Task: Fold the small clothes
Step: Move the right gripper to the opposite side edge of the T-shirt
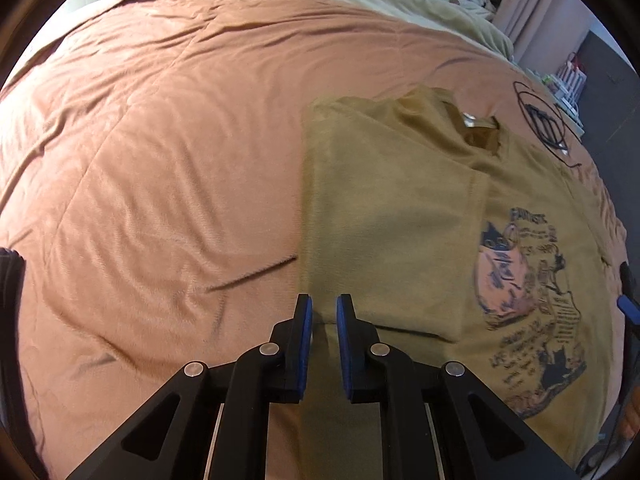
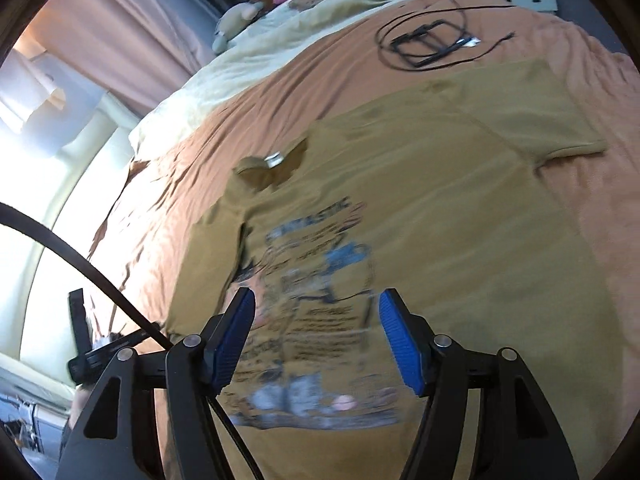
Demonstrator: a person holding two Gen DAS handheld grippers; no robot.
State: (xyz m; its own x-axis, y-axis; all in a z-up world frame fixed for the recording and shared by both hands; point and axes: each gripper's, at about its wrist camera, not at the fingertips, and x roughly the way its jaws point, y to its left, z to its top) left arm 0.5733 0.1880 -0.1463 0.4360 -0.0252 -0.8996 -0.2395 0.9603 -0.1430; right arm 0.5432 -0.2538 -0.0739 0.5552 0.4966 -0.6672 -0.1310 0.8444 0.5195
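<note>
Mustard-tan T-shirt (image 1: 400, 216) lies print side up on the bed's salmon-pink cover (image 1: 160, 140); its left side, sleeve included, is folded inward over the chest, giving a straight folded edge in the left wrist view. The other sleeve (image 2: 568, 140) lies flat and spread out on the cover. Left tongs (image 1: 323, 320) sit over the lower part of that folded panel — blue pads nearly together, a thin gap between them and no cloth in it. Right tongs (image 2: 316, 340) hover above the printed graphic (image 2: 316, 304), jaws held apart, nothing between the pads; that view is motion-blurred. Neck label (image 2: 275, 159) shows at the collar. Beyond the shirt, a coiled black cable (image 2: 432, 40) rests on the cover. Cream blanket (image 2: 240, 72) at the far end of the bed.
</note>
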